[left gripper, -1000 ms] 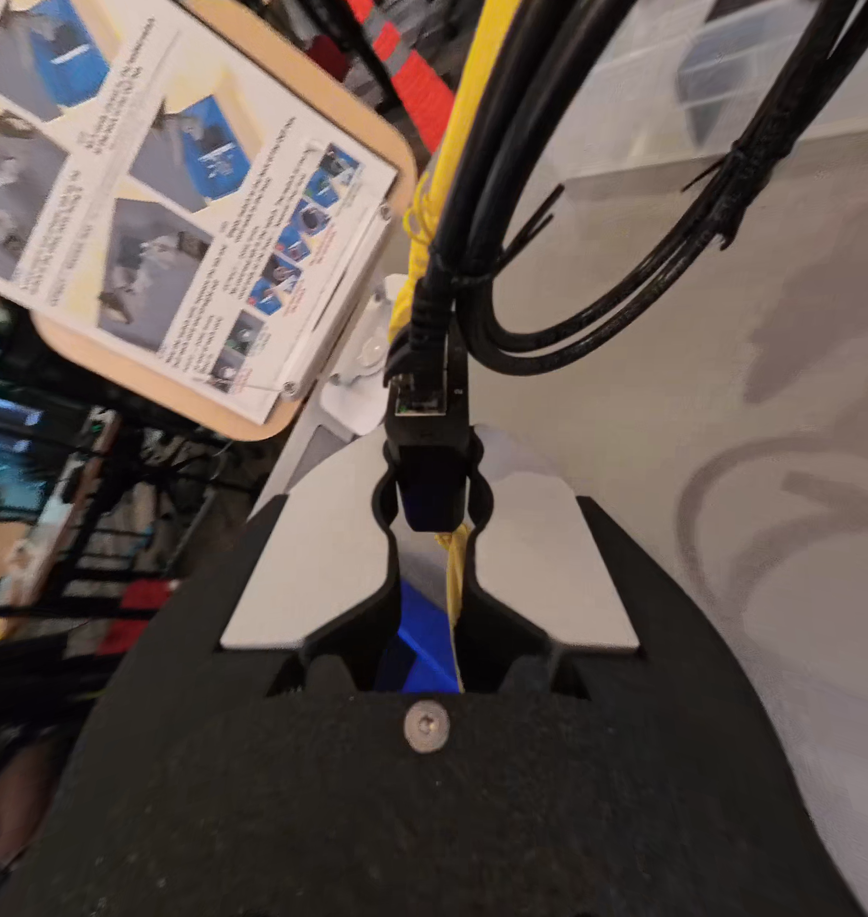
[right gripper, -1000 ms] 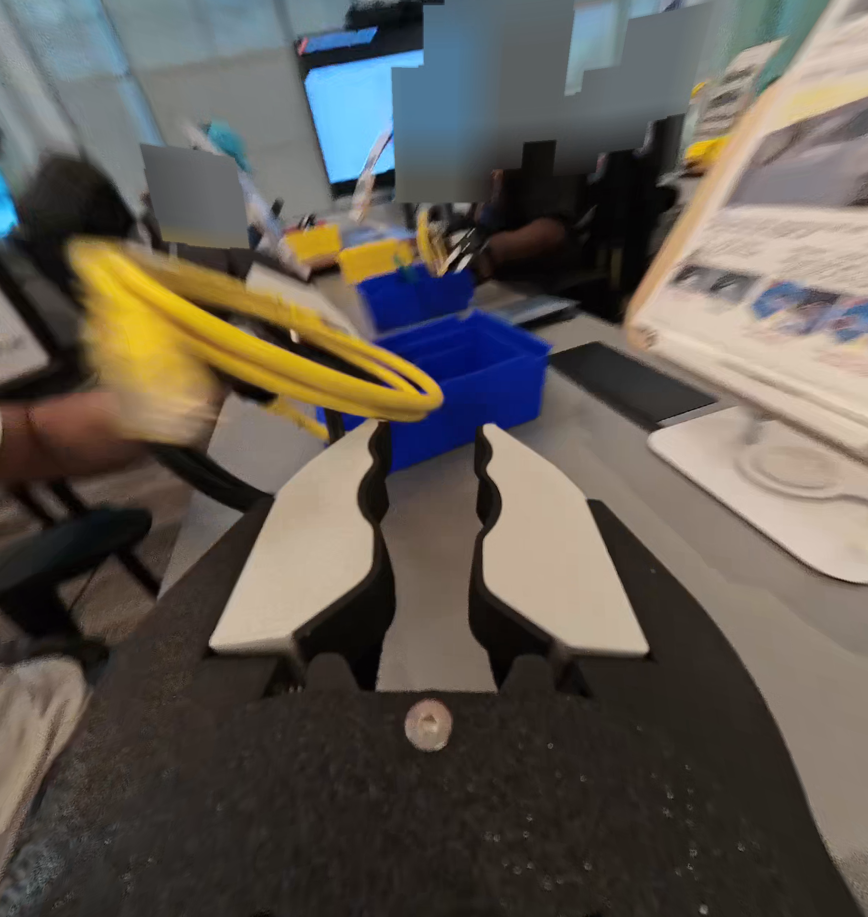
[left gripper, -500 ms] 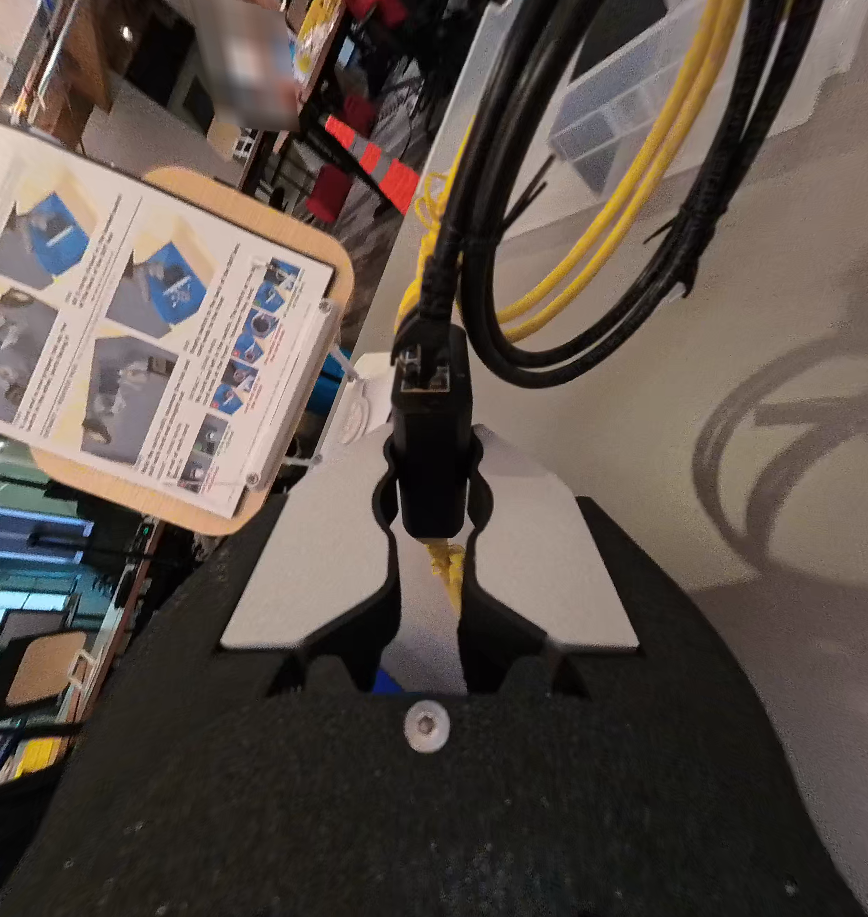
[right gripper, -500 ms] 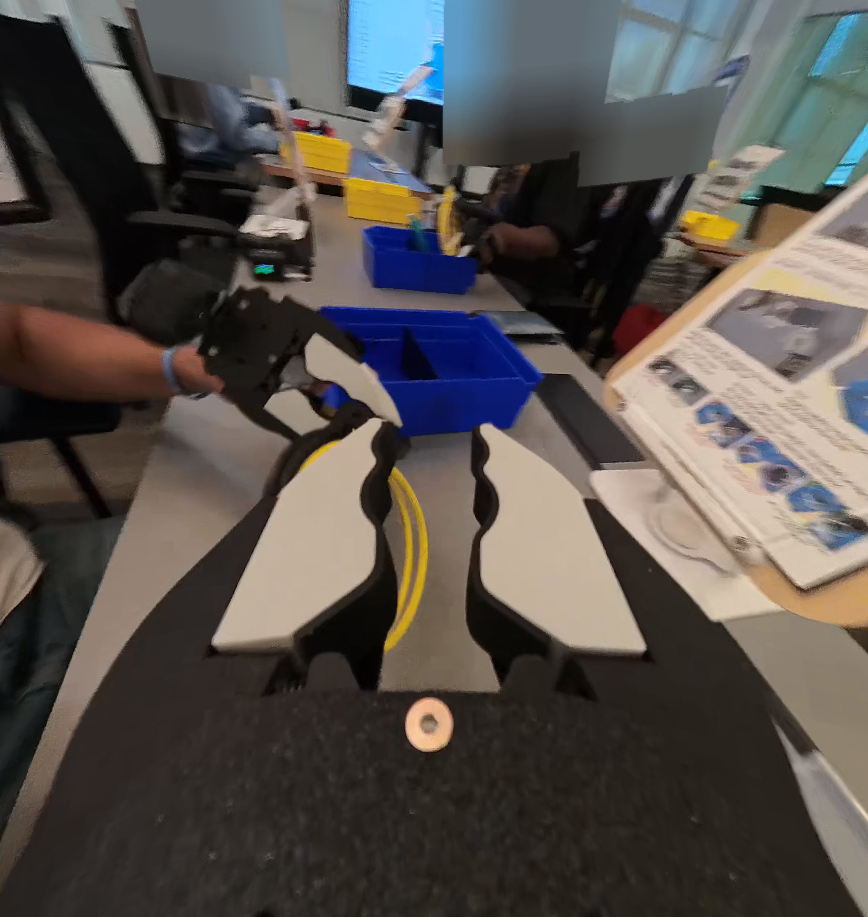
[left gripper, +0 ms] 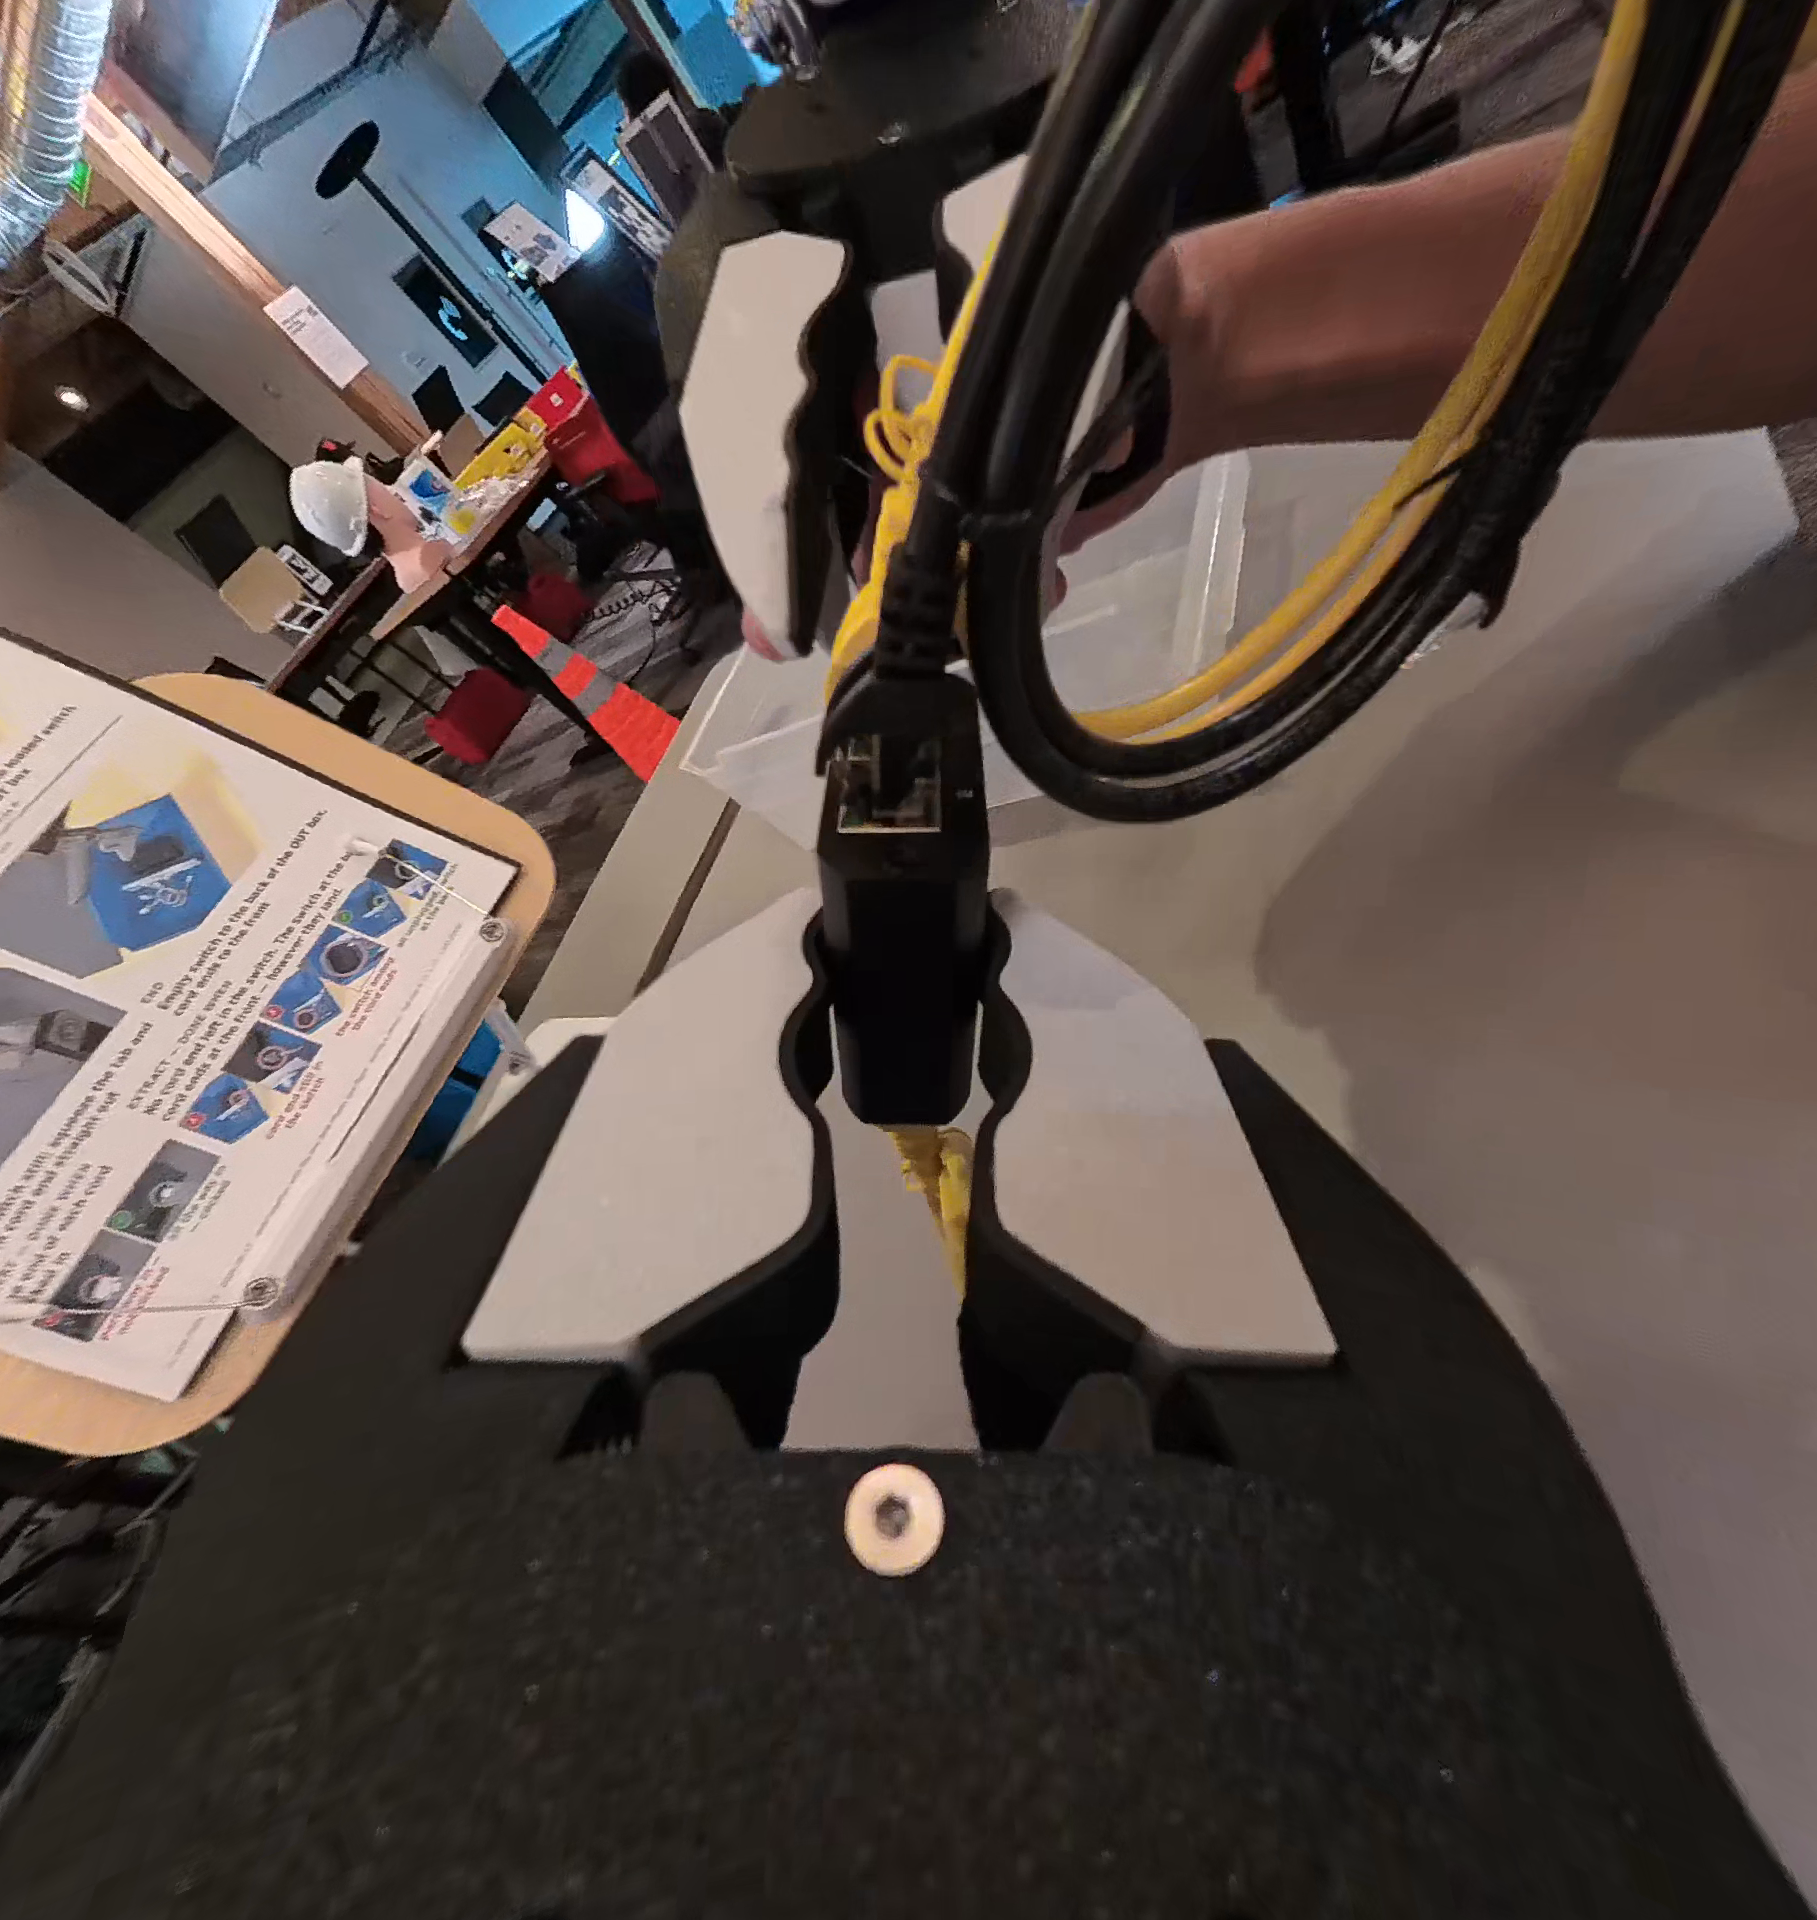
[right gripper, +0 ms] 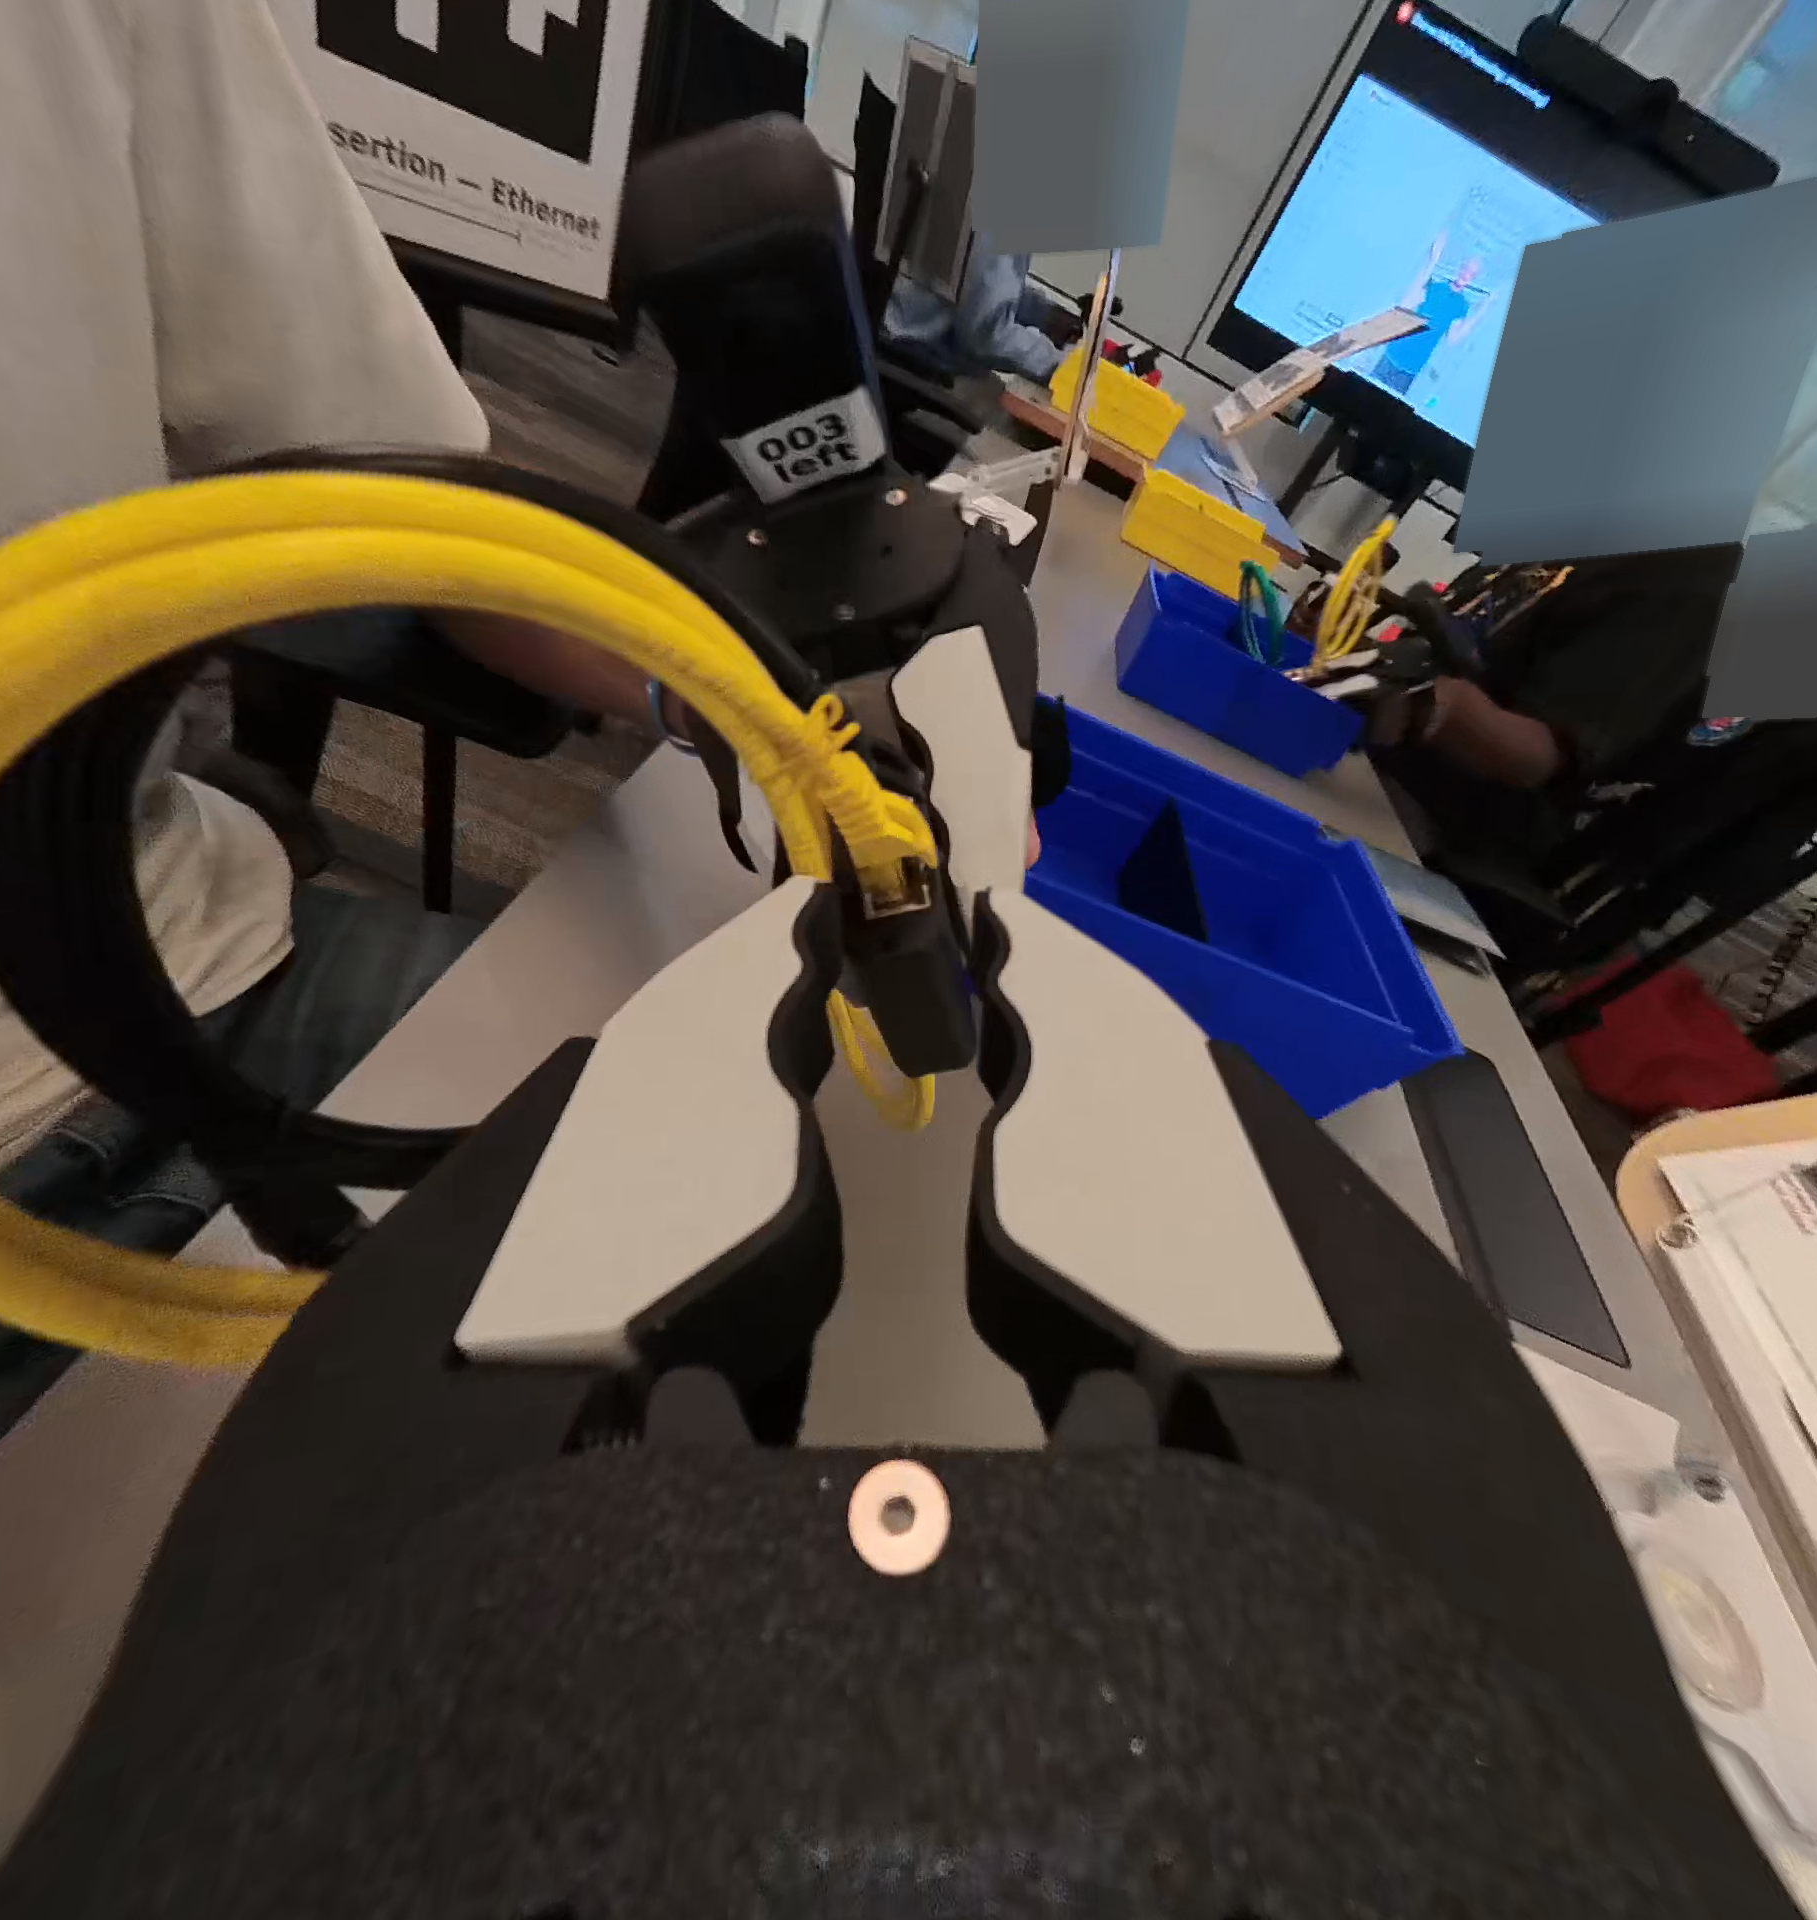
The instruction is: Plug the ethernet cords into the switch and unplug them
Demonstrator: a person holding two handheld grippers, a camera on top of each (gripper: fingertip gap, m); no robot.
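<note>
Switch (left gripper: 902, 935), a small black block, stands upright between the fingertips of the left gripper (left gripper: 904, 977), whose pads press on both of its sides, so it is held above the grey table (left gripper: 1506, 1039). To the left of this gripper an instruction sheet (left gripper: 187, 997) lies on a wooden board. A black cord (left gripper: 997, 436) is plugged into the port on the far end of the switch, and a yellow cord (left gripper: 940, 1195) leaves its near end, between the fingers. Ahead of the left gripper the right gripper's finger (left gripper: 748, 416) reaches toward the cords, with a clear plastic bin (left gripper: 1143, 623) beyond; coils of both cords hang to the right. In the right wrist view, yellow coils (right gripper: 260, 561) loop on the left. The right gripper (right gripper: 899, 935) has its jaws narrowed around the same switch (right gripper: 909, 987); whether its pads press on the block cannot be told. A yellow plug (right gripper: 888, 831) sits in the port just ahead of these fingertips. To the right lies a blue bin (right gripper: 1299, 935).
</note>
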